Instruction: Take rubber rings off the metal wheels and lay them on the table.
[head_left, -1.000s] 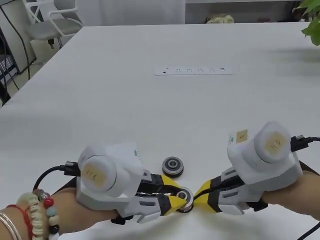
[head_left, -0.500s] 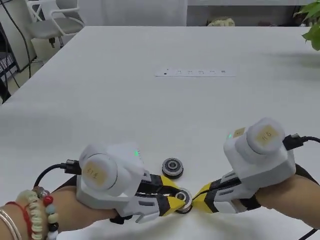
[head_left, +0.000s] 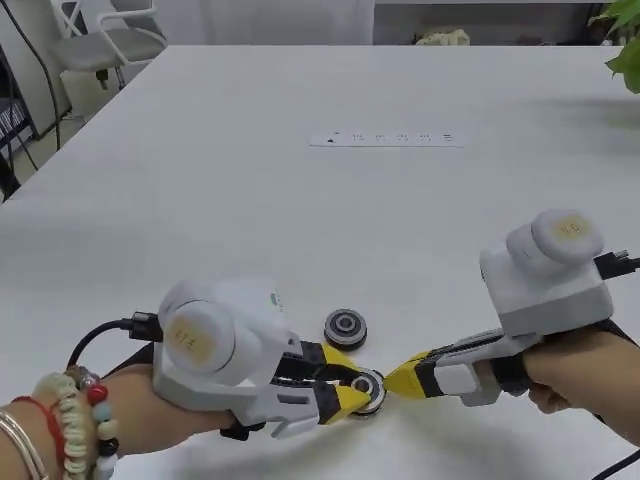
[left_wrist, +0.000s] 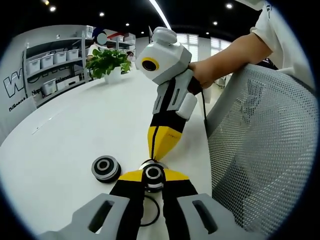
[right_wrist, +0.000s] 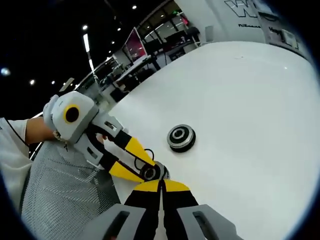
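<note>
My left gripper (head_left: 360, 392) is shut on a small metal wheel (head_left: 369, 386) just above the white table (head_left: 300, 220), low in the head view. In the left gripper view its yellow jaws clamp the wheel (left_wrist: 152, 174) from both sides. My right gripper (head_left: 393, 380) is shut, and its yellow tips touch the wheel's rim from the right (right_wrist: 161, 184). Whether it pinches the rubber is hidden. A second wheel with a black rubber ring (head_left: 345, 326) lies flat just beyond. A loose thin black ring (left_wrist: 148, 214) lies under the left jaws.
A white power strip (head_left: 388, 139) lies mid-table. An office chair (head_left: 100, 40) stands at the far left corner and green plant leaves (head_left: 628, 50) at the far right. A grey mesh chair back (left_wrist: 260, 150) is close behind the grippers. Wide bare tabletop stretches ahead.
My right gripper has tilted up and swung out to the right, while its tips stay at the wheel. The left gripper keeps its hold and has barely shifted.
</note>
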